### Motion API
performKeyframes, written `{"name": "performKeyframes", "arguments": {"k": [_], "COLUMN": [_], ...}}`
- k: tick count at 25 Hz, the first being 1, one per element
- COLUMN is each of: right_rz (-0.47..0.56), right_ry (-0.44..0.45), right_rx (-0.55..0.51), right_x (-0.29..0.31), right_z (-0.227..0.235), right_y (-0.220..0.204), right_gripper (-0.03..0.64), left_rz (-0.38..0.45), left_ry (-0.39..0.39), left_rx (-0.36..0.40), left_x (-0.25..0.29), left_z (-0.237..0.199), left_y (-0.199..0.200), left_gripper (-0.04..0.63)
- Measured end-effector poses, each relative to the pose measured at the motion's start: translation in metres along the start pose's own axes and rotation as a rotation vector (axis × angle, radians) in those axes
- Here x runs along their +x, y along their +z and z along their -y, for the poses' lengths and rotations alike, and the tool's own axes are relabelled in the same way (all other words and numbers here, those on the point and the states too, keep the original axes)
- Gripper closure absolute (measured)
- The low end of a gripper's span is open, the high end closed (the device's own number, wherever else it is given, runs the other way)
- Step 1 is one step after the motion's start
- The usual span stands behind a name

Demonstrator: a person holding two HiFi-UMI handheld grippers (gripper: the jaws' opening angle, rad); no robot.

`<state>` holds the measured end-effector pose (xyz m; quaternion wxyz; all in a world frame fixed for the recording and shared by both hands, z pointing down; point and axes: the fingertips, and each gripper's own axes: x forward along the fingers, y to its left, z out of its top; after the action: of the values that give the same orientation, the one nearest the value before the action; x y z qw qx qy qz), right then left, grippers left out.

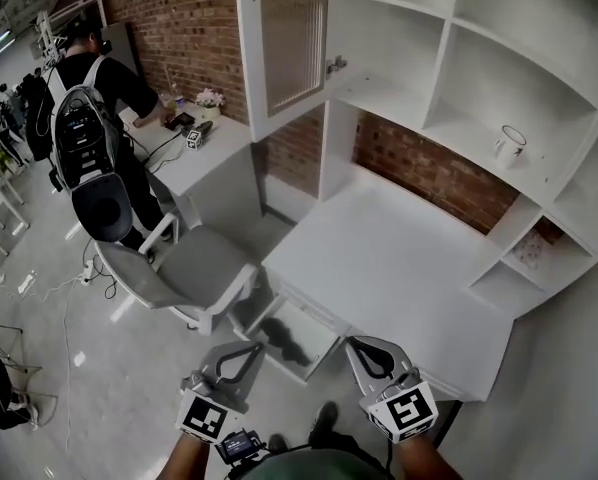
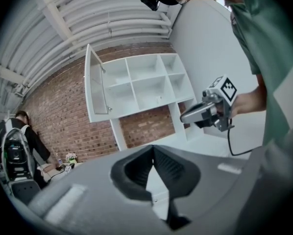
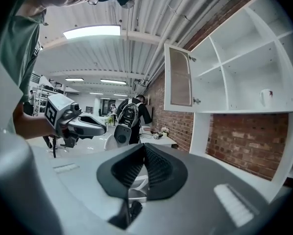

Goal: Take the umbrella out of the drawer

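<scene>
Two grippers, left gripper (image 1: 247,354) and right gripper (image 1: 361,354), are hanging near the drawer (image 1: 325,352), both squeezed shut on nothing | umbrella (image 1: 282,336) is lying inside the open drawer | risk: closed jaws may be poking the umbrella or bumping the drawer edge, not grabbing.

Setting: open-plan lab or workshop hall. Evidence: bare brick wall (image 1: 184,28); ribbed ceiling with strip lights (image 3: 91,31); white bench (image 1: 399,268) under cubby shelf unit (image 1: 449,78); grey chair (image 1: 184,268); loose floor cables (image 1: 67,290); person wearing a backpack rig (image 1: 84,138).
</scene>
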<state>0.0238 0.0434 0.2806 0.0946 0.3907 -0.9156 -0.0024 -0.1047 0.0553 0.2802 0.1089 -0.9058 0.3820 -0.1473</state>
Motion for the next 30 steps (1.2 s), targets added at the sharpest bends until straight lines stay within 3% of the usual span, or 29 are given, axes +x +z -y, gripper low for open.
{"name": "performKeyframes", "arguments": {"k": [11, 17, 22, 30], "right_rz": [-0.012, -0.018, -0.044, -0.078], "right_ry": [0.095, 0.107, 0.081, -0.025], "right_rx": [0.011, 0.029, 0.032, 0.053], "right_x": [0.038, 0.054, 0.074, 0.117], "right_z": [0.067, 0.083, 0.084, 0.086], "right_y": [-0.024, -0.033, -0.036, -0.034], "right_gripper": [0.612, 0.612, 0.612, 0.612], "left_rz": [-0.068, -0.082, -0.083, -0.036], "left_ry": [0.067, 0.064, 0.032, -0.083], "left_rx": [0.011, 0.006, -0.006, -0.018], "left_x": [0.074, 0.094, 0.102, 0.122], "left_z": [-0.026, -0.036, -0.055, -0.103], "left_y": [-0.008, -0.015, -0.029, -0.045], "left_gripper": [0.592, 0.592, 0.592, 0.592]}}
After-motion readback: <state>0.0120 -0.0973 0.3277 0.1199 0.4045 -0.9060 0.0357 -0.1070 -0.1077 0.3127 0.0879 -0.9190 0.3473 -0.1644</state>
